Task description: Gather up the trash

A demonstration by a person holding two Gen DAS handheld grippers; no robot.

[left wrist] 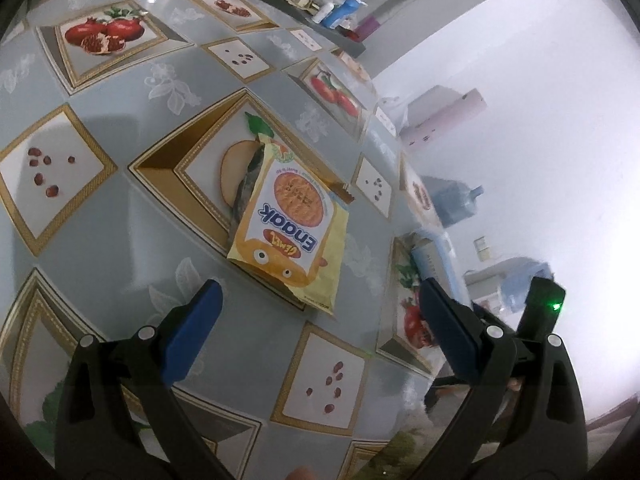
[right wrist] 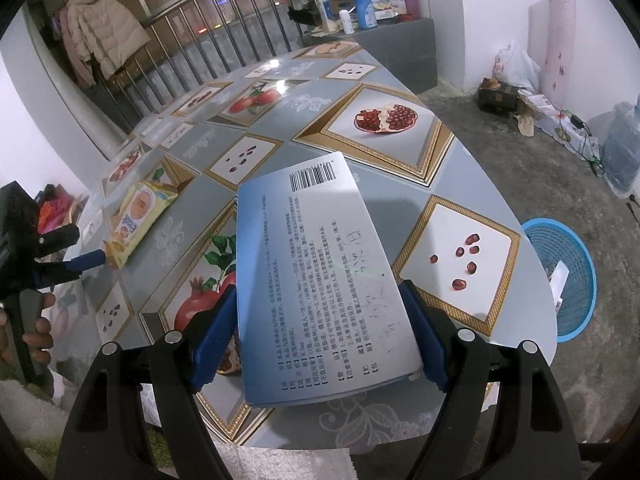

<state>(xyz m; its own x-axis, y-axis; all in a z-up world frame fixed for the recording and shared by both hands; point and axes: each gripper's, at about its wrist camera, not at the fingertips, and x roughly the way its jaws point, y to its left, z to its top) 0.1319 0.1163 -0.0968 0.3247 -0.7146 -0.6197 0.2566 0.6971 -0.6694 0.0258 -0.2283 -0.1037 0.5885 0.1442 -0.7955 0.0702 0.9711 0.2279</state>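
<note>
Ahead of the left gripper [left wrist: 316, 312], whose fingers stand apart, only the yellow snack wrapper [left wrist: 290, 232] lies on bare tablecloth [left wrist: 100, 240]. The blue-grey box [right wrist: 320, 276] fills the right gripper [right wrist: 320, 328] between its fingers.

This is a lived-in room of a home, plain and somewhat cluttered. A table [right wrist: 304, 128] wears a glossy oilcloth printed with pomegranates and seeds, the sort used for household dining. Beyond its far edge runs a metal railing [right wrist: 224, 12] with a padded coat [right wrist: 102, 28] hanging on it. Past the table's far corner, a grey cabinet [right wrist: 394, 40] carries household bottles [right wrist: 362, 8] and small clutter. The floor is bare concrete [right wrist: 500, 168], the walls white. Along the wall lie a plastic bag [right wrist: 516, 66], a dark box [right wrist: 498, 96], cables [right wrist: 588, 140] and a large water jug [right wrist: 622, 152]. A blue plastic basket [right wrist: 580, 280] stands on the floor beside the table's near edge.
</note>
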